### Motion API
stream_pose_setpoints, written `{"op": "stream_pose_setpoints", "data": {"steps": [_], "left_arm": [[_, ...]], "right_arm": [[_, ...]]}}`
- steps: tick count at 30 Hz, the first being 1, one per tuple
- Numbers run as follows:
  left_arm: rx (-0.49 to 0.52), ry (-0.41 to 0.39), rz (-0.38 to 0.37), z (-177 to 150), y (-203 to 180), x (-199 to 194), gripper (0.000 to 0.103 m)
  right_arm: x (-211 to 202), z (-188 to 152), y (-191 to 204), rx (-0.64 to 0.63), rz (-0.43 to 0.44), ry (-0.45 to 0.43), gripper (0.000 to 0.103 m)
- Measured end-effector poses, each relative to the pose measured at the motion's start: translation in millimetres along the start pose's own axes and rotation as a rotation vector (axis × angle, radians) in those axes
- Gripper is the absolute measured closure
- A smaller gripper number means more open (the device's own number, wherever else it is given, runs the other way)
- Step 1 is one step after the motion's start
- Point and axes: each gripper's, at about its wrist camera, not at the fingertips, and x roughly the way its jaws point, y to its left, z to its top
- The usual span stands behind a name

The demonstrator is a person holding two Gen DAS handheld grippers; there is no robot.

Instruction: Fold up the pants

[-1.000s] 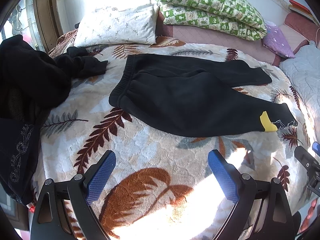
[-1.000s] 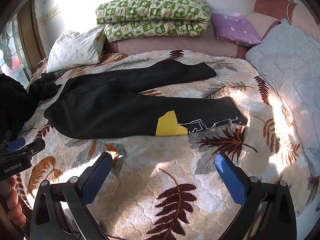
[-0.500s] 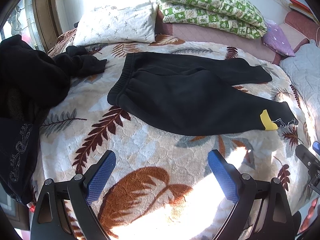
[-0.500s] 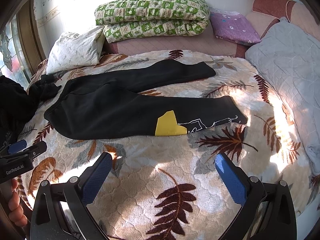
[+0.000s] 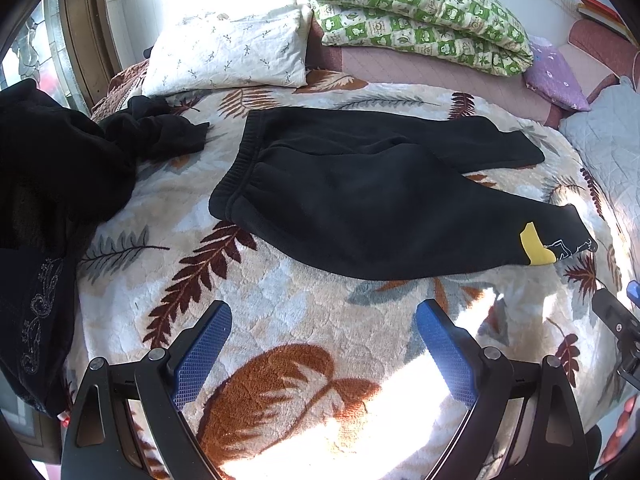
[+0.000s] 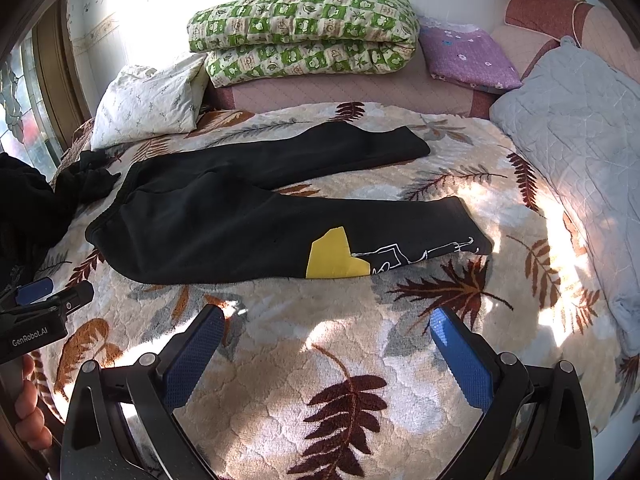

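One leaf-patterned blanket (image 6: 400,360) covers the bed. One pair of black pants (image 6: 224,224) lies flat across its middle, two legs splayed, one yellow patch (image 6: 334,258) near the nearer cuff. One green checked quilt (image 6: 304,36) and three pillows sit behind. Left gripper (image 5: 324,354) and right gripper (image 6: 328,356) both gape wide, empty, above the blanket short of the pants.

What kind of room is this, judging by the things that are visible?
Most likely a bedroom at home. The pants lie on a bed covered by a leaf-print blanket, with a white pillow and a folded green quilt at its far end.
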Motion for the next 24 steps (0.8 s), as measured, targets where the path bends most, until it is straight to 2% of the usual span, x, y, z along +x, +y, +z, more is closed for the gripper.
{"op": "stream_pose_setpoints", "data": {"steps": [18,24], "left_arm": [[0.023,-0.041,0.023,20,-6,4,0.007],[0.037,-0.051,0.041,34,-7,14,0.007]], "right_arm": [[13,22,-8,-0.026,-0.008,0.012,0.000],[27,45,-23,-0.007,0.039,0.044,0.000]]}}
